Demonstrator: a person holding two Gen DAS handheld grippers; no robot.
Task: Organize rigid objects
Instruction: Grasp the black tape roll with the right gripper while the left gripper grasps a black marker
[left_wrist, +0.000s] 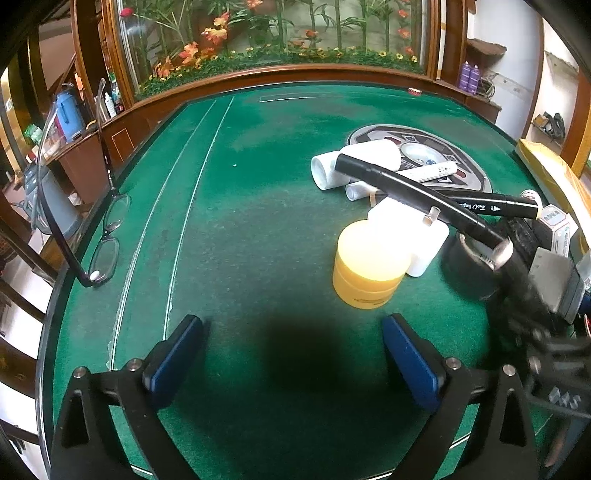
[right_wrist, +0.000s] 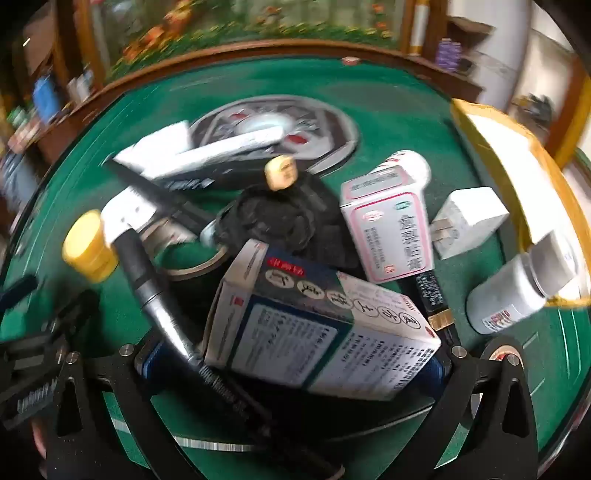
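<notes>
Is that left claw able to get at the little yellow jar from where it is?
Probably yes. The left gripper is open, and only bare green felt lies between its fingers and the yellow jar, just ahead and right. A white block touches the jar's far side.

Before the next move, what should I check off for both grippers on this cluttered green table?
1. Left gripper fingers open, nothing between: ok.
2. Green felt between left gripper and yellow jar bare: ok.
3. Yellow jar upright: ok.
4. Right gripper gripping the blue-and-white box between its fingers: cannot tell, blurred.
5. Right gripper's space free of clutter: not ok, black tool lies against the box.
</notes>
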